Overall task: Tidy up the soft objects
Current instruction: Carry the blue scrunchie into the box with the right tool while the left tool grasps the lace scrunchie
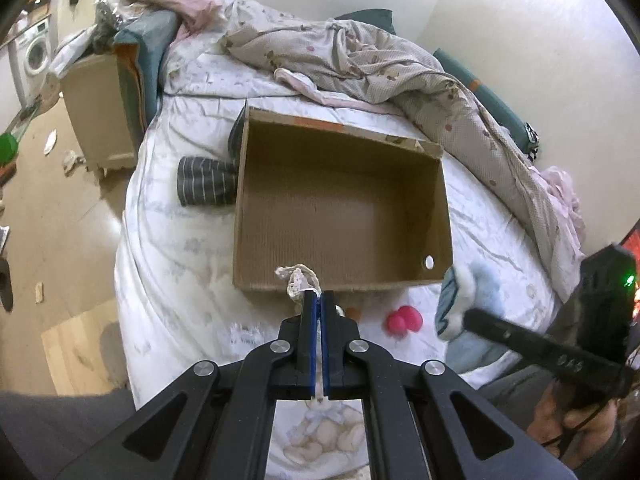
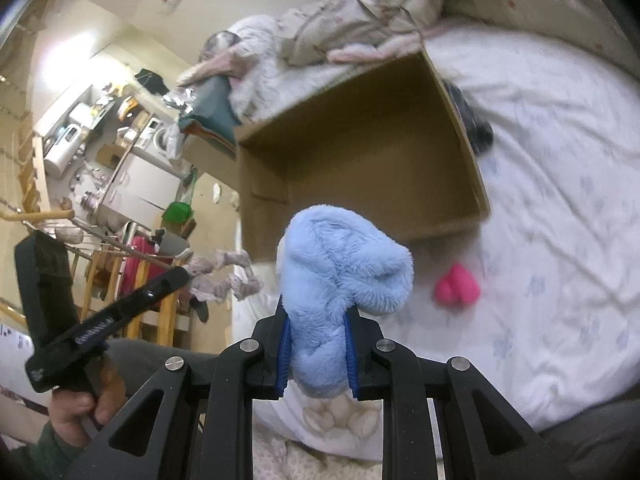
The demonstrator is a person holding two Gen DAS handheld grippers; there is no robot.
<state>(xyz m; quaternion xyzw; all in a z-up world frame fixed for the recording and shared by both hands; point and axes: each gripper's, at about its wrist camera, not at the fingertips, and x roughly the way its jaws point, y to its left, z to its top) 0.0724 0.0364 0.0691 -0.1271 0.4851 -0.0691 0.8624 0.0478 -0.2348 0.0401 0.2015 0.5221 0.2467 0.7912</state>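
Observation:
An open, empty cardboard box (image 1: 340, 200) lies on the white bed; it also shows in the right wrist view (image 2: 360, 152). My left gripper (image 1: 319, 296) is shut on a small cream lace cloth (image 1: 298, 278), held just before the box's near wall. My right gripper (image 2: 316, 316) is shut on a fluffy light-blue plush (image 2: 344, 272), held above the bed near the box's near right corner; it also shows in the left wrist view (image 1: 464, 300). A pink soft toy (image 1: 404, 320) lies on the sheet between the grippers. Dark striped socks (image 1: 206, 182) lie left of the box.
A crumpled beige quilt (image 1: 380, 64) and pink clothing cover the far side of the bed (image 1: 180, 240). Teal pillows (image 1: 144, 60) and a beige nightstand (image 1: 100, 120) stand at the far left. The floor on the left is littered with scraps.

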